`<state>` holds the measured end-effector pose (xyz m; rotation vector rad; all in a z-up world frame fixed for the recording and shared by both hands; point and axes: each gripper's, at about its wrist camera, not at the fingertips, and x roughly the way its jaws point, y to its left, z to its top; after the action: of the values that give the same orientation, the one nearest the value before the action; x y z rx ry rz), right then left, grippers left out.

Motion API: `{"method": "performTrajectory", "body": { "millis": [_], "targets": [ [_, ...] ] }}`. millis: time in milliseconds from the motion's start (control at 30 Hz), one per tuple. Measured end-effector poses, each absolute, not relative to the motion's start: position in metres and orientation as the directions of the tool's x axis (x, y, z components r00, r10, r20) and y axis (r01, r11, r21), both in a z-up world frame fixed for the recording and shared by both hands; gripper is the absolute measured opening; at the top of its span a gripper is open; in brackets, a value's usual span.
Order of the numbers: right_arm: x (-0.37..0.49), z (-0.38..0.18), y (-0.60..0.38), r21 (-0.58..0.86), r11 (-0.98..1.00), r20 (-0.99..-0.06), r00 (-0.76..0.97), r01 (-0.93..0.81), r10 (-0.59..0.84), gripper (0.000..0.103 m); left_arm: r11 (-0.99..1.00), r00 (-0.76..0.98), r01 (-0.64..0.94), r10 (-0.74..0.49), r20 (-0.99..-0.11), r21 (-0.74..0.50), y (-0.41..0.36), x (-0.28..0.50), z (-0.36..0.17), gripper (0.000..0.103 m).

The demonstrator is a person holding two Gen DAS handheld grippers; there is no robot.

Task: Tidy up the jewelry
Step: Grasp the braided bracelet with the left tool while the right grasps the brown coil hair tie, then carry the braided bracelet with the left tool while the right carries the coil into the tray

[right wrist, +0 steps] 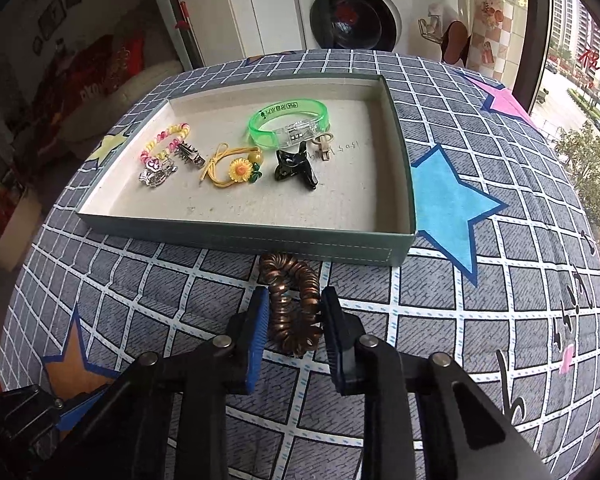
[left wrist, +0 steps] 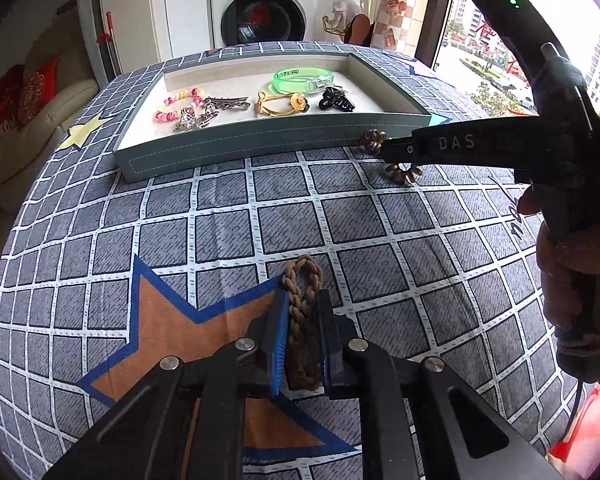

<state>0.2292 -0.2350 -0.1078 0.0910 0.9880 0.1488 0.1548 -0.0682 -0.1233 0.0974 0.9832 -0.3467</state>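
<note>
Pinching a braided tan cord bracelet between its blue pads, the left gripper is closed narrow on it, the bracelet's looped end poking out just ahead of the fingertips over an orange star printed on the checked blue-grey cloth. The right gripper is likewise drawn in on a coppery spiral hair tie, its pads pressing the coil from both sides; the coil's far end curls out ahead of the tips, just short of the near wall of the grey-green tray. Beyond that wall, well ahead of both grippers, the tray holds a green translucent bangle, a black claw clip, a yellow sunflower hair tie, a pink and yellow bead bracelet and some silver clips. From the left wrist view the right gripper reaches in from the right, held by a hand.
</note>
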Motion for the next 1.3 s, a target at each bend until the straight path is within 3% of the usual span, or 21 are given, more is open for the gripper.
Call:
{"method": "performTrajectory", "body": {
  "millis": [67,933,1300],
  "targets": [
    [0.225,-0.104,-0.239,0.158,0.984,-0.820,0.546,-0.077,0.174,0.011,0.938,0.503,0.333,-0.262,-0.824,-0.095,-0.066,0.154,-0.122,0.026],
    [0.172,-0.066,-0.255,0.247,0.964,-0.775,0.577,-0.102,0.260,0.011,0.934,0.559,0.319,-0.322,-0.764,-0.161,-0.042,0.153,-0.082,0.026],
    [0.164,-0.043,-0.255,0.260,0.957,-0.753,0.594,-0.127,0.283,0.011,0.930,0.601,0.344,-0.326,-0.729,-0.132,-0.043,0.163,-0.058,0.026]
  ]
}}
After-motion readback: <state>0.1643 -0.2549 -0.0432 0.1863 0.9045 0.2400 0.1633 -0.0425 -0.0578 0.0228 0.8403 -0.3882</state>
